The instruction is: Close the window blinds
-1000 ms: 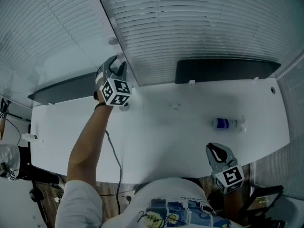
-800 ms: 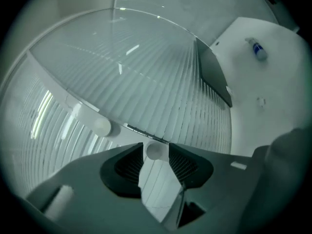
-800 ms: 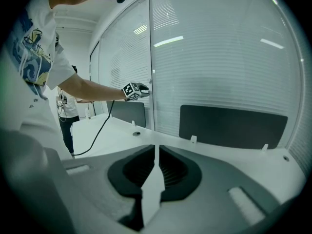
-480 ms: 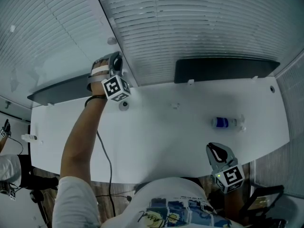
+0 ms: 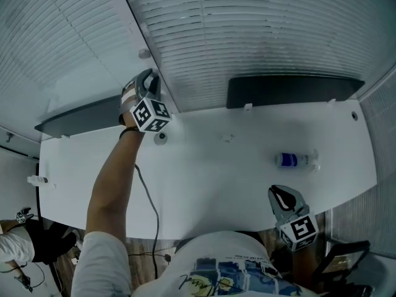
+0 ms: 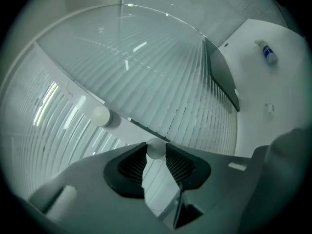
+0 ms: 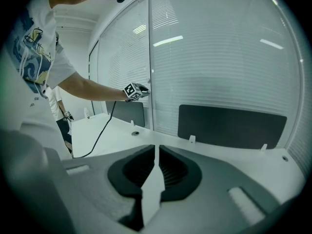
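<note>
The blinds (image 5: 266,36) hang behind glass along the desk's (image 5: 216,184) far edge. Their slats look thin and light but cannot be reached. The place to take hold is the small round knob (image 6: 156,149) on the frame post, which looks hard, smooth and probably slippery under a twist. The left gripper (image 5: 150,86) has just been closing and pinches that knob between its tips. The right gripper (image 7: 156,155) waits at the near right, jaws together on nothing. A bottle (image 5: 289,160), a cable (image 5: 147,193) and dark panels (image 5: 291,91) obstruct nothing.
</note>
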`<state>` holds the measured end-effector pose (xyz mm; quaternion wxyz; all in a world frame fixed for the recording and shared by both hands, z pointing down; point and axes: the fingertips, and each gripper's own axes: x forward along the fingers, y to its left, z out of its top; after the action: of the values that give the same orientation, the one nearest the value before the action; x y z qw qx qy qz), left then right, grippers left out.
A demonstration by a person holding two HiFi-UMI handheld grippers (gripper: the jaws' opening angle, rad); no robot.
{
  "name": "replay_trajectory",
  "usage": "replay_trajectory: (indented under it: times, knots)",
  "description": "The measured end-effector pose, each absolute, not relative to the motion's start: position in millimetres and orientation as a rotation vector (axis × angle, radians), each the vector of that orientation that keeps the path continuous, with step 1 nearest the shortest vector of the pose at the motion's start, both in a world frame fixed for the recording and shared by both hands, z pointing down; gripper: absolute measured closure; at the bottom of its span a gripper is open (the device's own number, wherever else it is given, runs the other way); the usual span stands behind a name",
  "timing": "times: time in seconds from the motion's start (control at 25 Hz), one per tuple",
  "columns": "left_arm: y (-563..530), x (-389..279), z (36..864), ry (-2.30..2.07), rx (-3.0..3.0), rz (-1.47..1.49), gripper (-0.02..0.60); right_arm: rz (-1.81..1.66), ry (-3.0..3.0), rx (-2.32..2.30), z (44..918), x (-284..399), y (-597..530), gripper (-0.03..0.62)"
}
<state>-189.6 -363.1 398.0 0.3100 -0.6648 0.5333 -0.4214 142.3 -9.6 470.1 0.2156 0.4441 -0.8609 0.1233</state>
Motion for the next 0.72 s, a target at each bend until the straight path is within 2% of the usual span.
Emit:
replay_trajectory:
  times: [0.28,0.72]
  knots:
    - [-362.8,-193.9,393.5,1.699,-2.008,-0.893,0.457,0.342,-2.389,1.226,471.3,141.4,-11.4,0.577]
    - [-363.3,-203.4,390.1,2.167,-2.388,-0.369,0.457,0.358,-2.383,1.221,471.6,138.6,-13.7,0.577]
